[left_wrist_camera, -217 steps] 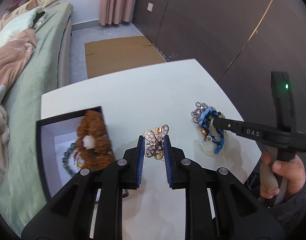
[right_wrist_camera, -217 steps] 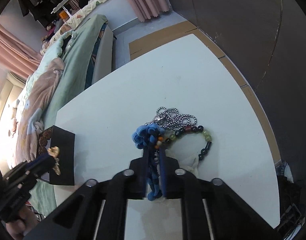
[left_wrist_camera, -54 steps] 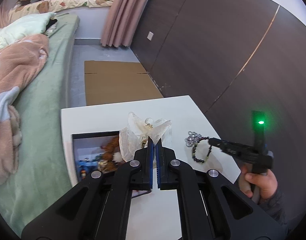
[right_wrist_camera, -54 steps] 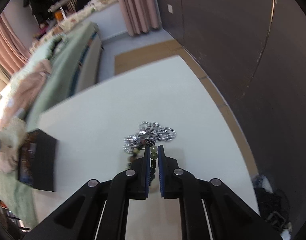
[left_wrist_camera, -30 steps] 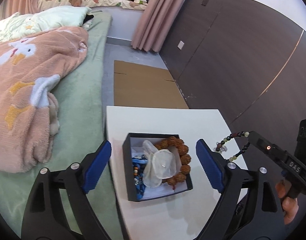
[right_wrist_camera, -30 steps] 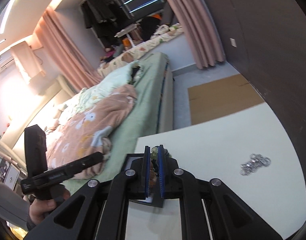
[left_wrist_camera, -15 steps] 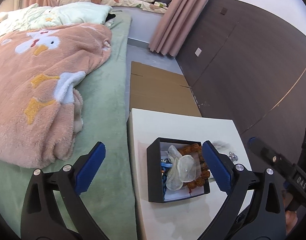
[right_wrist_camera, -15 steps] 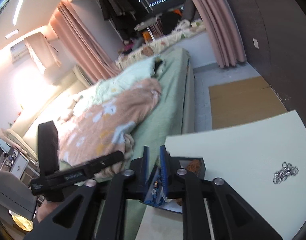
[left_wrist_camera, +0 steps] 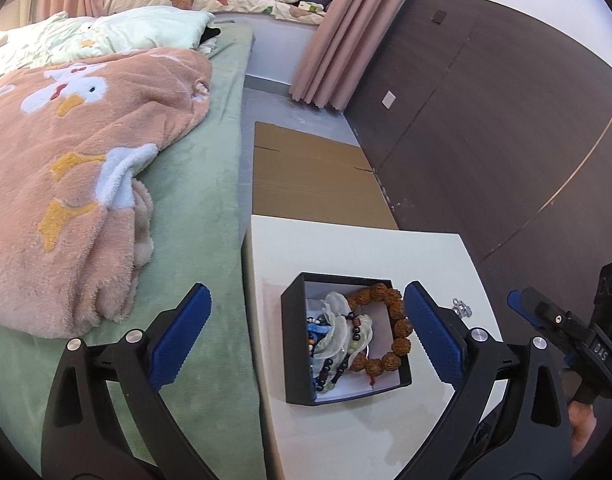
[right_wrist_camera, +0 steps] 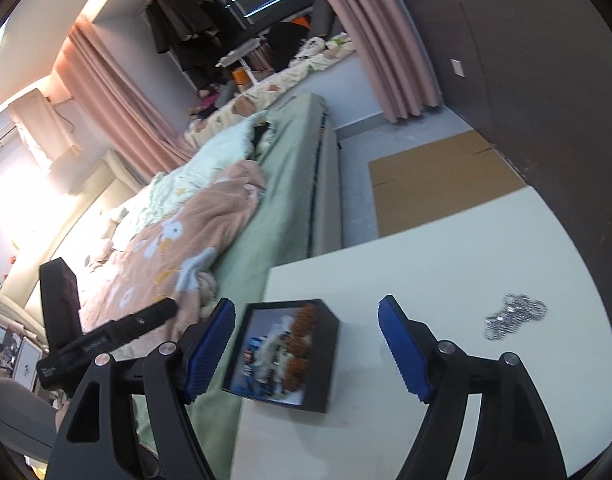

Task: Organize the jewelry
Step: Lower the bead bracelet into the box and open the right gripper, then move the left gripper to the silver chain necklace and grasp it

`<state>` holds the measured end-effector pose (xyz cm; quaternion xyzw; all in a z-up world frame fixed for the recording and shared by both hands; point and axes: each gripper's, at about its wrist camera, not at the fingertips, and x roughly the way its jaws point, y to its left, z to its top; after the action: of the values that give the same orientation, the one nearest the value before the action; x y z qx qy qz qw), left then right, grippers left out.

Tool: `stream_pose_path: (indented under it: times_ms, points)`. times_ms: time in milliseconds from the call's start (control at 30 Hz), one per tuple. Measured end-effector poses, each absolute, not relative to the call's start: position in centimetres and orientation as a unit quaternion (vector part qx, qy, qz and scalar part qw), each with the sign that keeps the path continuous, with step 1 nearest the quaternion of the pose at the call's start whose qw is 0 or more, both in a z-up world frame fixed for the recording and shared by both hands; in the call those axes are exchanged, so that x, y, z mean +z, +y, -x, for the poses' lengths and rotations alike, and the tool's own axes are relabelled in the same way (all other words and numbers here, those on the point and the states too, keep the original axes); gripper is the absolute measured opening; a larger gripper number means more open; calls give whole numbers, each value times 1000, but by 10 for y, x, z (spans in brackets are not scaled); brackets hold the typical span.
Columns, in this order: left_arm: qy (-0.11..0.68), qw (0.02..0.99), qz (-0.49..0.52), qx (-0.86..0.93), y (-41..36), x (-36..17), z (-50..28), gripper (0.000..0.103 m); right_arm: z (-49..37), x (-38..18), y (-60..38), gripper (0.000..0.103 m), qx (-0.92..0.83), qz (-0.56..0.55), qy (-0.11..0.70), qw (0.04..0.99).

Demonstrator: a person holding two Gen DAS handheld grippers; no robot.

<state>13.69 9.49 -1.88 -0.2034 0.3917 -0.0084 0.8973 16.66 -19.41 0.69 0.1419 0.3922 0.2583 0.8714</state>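
Note:
A black jewelry box (left_wrist_camera: 295, 344) sits on the white table (left_wrist_camera: 346, 256) near its left edge. It holds a brown wooden-bead bracelet (left_wrist_camera: 398, 320), a clear plastic pouch (left_wrist_camera: 338, 328), a dark multicoloured bead bracelet (left_wrist_camera: 356, 330) and blue cord. A silver chain (left_wrist_camera: 462, 309) lies on the table right of the box, also in the right wrist view (right_wrist_camera: 514, 314). My left gripper (left_wrist_camera: 306, 336) is wide open and empty above the box. My right gripper (right_wrist_camera: 306, 348) is wide open and empty over the box (right_wrist_camera: 326, 356).
A green bed (left_wrist_camera: 193, 216) with a pink blanket (left_wrist_camera: 65, 168) lies close along the table's left edge. Flat cardboard (left_wrist_camera: 306, 176) lies on the floor beyond the table. A dark wall panel (left_wrist_camera: 506, 120) runs along the right.
My right gripper opened and let the multicoloured bead bracelet drop into the box. The left gripper stayed open and drew back slightly.

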Motion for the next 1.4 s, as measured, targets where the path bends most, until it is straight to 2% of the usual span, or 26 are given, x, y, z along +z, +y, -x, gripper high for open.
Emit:
stream_pose_path:
  times_ms: [133, 267, 733, 1400]
  points:
    - [393, 897, 202, -14, 88, -19, -141, 96, -168, 5, -216, 87, 238, -139, 396, 876]
    - [394, 897, 198, -20, 76, -18, -146, 96, -172, 3, -239, 96, 217, -143, 402, 878]
    - [406, 897, 164, -67, 6, -18, -172, 96, -186, -22, -318, 95, 150, -196, 445, 861]
    - [449, 878, 82, -143, -127, -41, -211, 95, -188, -39, -395, 95, 111, -285, 450, 839]
